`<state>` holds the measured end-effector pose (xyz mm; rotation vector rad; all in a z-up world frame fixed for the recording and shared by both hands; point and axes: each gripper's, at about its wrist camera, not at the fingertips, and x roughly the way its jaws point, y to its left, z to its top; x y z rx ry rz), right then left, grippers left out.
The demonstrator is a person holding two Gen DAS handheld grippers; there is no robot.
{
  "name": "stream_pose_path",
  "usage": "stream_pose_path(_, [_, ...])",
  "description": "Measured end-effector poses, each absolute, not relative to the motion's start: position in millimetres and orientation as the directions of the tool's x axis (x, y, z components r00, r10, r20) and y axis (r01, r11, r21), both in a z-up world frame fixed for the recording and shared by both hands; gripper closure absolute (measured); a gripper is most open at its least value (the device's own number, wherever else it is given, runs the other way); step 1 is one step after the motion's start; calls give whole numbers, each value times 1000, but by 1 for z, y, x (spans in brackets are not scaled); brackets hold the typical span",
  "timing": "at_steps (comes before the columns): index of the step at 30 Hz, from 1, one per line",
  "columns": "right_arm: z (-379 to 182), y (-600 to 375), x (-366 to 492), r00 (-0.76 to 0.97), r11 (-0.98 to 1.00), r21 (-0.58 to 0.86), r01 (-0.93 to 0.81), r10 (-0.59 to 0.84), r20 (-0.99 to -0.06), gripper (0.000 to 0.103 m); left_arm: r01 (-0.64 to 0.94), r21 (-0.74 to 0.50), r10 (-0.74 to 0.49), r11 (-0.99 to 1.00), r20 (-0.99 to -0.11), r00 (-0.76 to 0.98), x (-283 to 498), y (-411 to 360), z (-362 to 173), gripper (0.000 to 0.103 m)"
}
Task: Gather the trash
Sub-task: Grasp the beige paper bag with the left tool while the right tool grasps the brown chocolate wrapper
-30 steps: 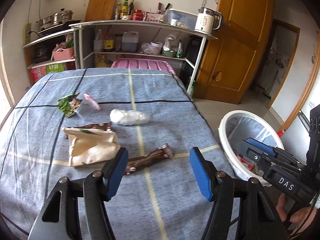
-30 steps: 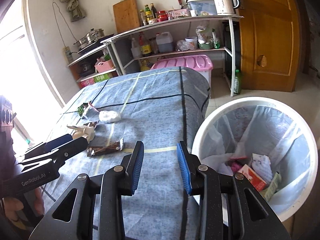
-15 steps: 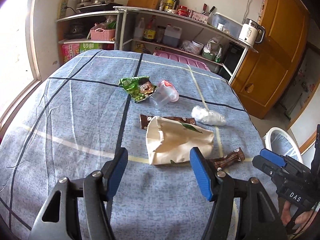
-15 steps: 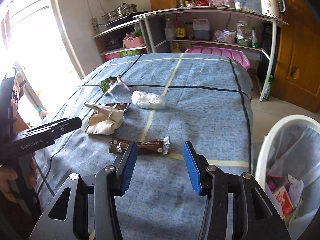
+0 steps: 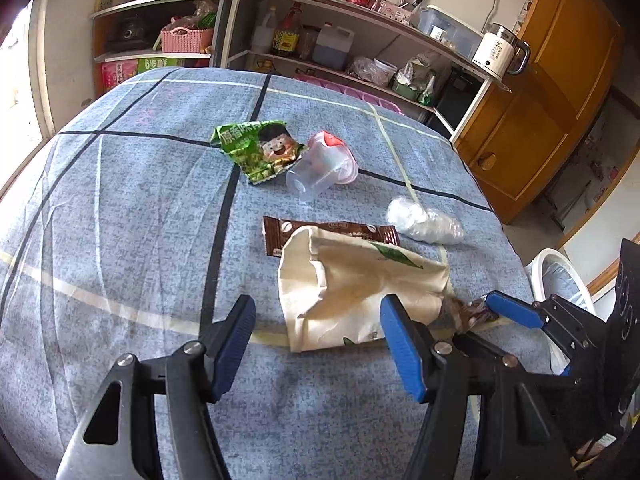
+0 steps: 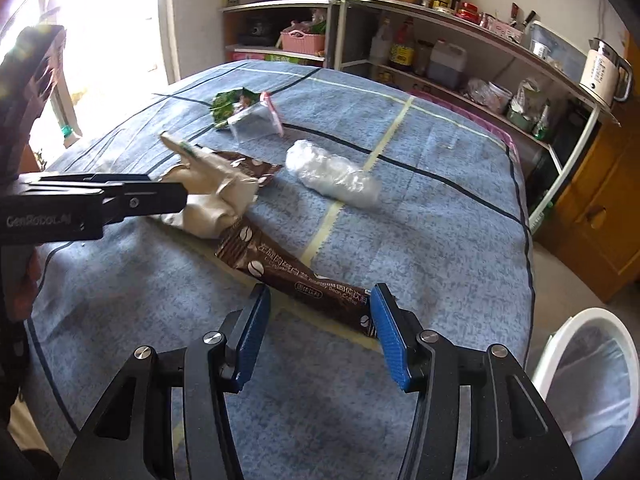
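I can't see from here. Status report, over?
Both jaws open. Left gripper at paper bag. Right gripper at coffee wrapper. Nothing blocking.

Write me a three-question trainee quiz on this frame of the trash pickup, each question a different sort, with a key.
1. True or false: the left gripper is shut on the beige paper bag.
2. Multiple choice: which item lies between the open fingers of the right gripper?
A. the green snack packet
B. the brown coffee sachet
C. the clear plastic cup
3. Fill in: the white bin stands off the table's ____ side in the right wrist view.

Key: 1 false, it is open; 2 B; 3 right.
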<state>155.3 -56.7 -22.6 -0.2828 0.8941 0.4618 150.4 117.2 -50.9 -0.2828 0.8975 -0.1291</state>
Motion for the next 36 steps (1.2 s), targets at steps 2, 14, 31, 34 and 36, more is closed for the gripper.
stream_pose_path(2, [-22,-66,162,539,886,-31,-464,254,-803,50,10,-318,-257,948,-745,615,152,113,-51,36])
stream_pose_path(14, [-16,-89,172,546,901,14,-434,276,-791,50,191,-372,-414,909,-735,537,133,87,-44,36])
stream_pose_path(31, [-24,-73,180,497,849,30,-528,338,-800,51,229,-141,-256,963,-741,620,177,89,-25,30])
stream_pose_path(34, [-23,-80,182,505,865,42,-501,331,-797,67,277,-167,-305,946,-746,592,181,83,-28,30])
stream_pose_path(36, [-22,-85,184,509,875,54,-480,329,-795,77,285,-161,-303,945,-760,576,184,80,-32,30])
